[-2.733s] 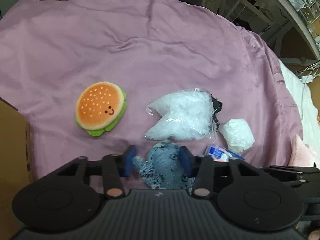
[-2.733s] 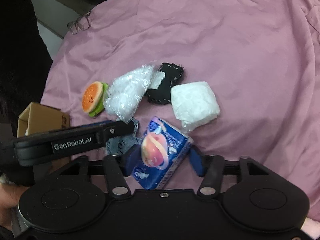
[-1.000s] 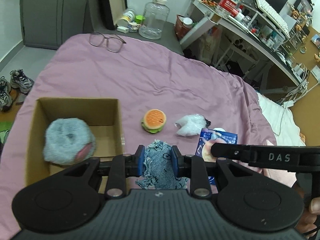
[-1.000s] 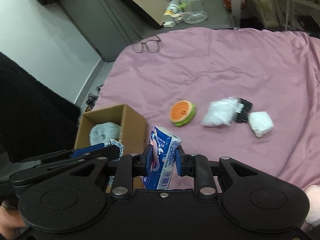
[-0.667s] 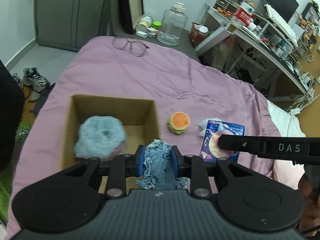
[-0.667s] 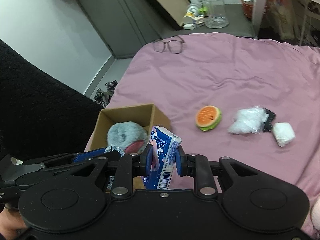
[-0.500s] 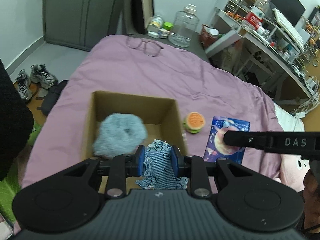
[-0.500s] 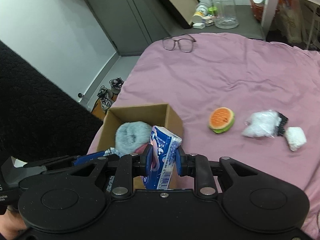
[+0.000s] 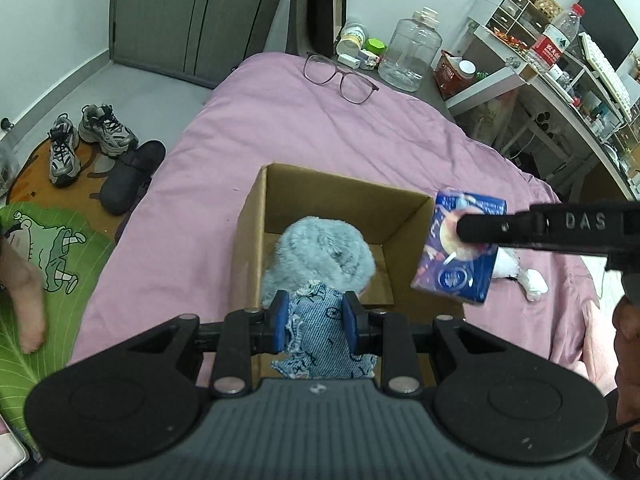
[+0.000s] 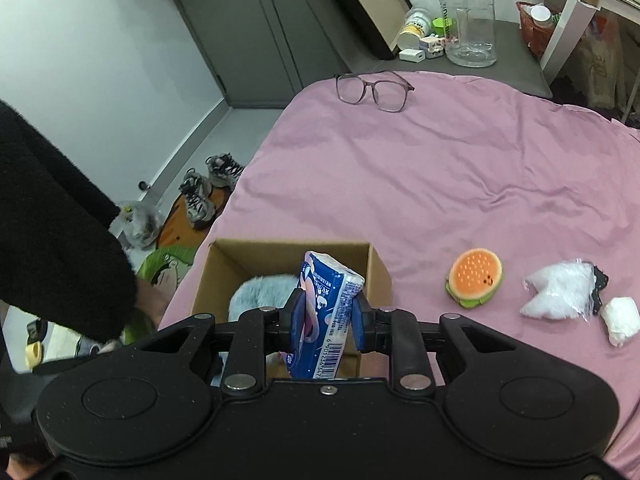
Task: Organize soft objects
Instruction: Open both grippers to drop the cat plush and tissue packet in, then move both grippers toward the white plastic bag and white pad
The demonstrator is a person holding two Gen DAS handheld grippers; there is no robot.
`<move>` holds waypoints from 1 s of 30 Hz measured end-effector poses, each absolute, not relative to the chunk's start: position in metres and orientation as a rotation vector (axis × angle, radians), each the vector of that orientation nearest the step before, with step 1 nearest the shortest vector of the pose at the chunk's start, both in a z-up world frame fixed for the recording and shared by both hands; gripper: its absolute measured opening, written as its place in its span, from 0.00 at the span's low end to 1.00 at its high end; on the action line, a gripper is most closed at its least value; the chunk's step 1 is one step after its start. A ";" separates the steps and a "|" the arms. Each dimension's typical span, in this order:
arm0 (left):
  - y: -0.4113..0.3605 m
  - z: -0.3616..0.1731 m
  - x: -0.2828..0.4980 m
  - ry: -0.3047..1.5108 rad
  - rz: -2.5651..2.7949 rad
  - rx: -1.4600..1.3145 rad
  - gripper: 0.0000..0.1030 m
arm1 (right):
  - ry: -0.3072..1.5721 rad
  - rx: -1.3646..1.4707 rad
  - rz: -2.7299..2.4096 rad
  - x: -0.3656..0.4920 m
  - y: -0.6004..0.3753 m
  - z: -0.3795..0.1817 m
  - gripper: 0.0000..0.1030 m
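We hold two soft things over the box.

Our left gripper (image 9: 313, 317) pinches the blue jean cloth (image 9: 320, 330) above the brown box (image 9: 256, 216), right over the fluffy gray ball (image 9: 320, 252) inside. Our right gripper (image 10: 325, 322) squeezes the blue tissue pack (image 10: 322, 312) just above the box's near edge, and its jaws are starting to open. The burger toy (image 10: 474, 277) lies on the pink blanket (image 10: 440, 168), well apart.

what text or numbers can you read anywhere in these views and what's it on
"DAS": raised letters on the side of the right gripper, seen from the left wrist.
"6 901236 341": barcode digits on the blue tissue pack; the end is cut off, so partly read.
Other print on the pack: too small to read.
Red label on the water bottle: too blurred to read.
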State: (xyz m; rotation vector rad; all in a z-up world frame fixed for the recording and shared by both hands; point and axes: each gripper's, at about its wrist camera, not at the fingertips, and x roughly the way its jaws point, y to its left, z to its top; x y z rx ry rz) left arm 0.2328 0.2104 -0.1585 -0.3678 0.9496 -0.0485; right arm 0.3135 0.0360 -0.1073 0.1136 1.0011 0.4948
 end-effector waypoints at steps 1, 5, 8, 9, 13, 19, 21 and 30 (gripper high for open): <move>0.211 -0.160 0.234 0.953 -0.049 -0.370 0.27 | 0.997 0.127 0.487 0.316 0.036 -0.108 0.30; 0.206 -0.163 0.238 0.972 -0.049 -0.302 0.30 | 0.979 0.148 0.465 0.321 0.033 -0.110 0.45; 0.201 -0.165 0.240 0.993 -0.049 -0.278 0.34 | 0.987 0.143 0.463 0.322 0.030 -0.113 0.45; 0.201 -0.166 0.240 0.999 -0.051 -0.289 0.37 | 0.996 0.147 0.465 0.322 0.027 -0.115 0.46; 0.194 -0.163 0.239 1.001 -0.038 -0.280 0.41 | 1.022 0.145 0.463 0.317 0.018 -0.119 0.50; 0.182 -0.152 0.239 0.995 -0.031 -0.278 0.47 | 1.052 0.151 0.455 0.307 -0.004 -0.124 0.52; 0.178 -0.148 0.239 0.991 -0.030 -0.279 0.50 | 1.060 0.161 0.447 0.304 -0.015 -0.124 0.55; 0.146 -0.134 0.240 0.988 -0.043 -0.261 0.54 | 1.054 0.210 0.402 0.296 -0.067 -0.120 0.67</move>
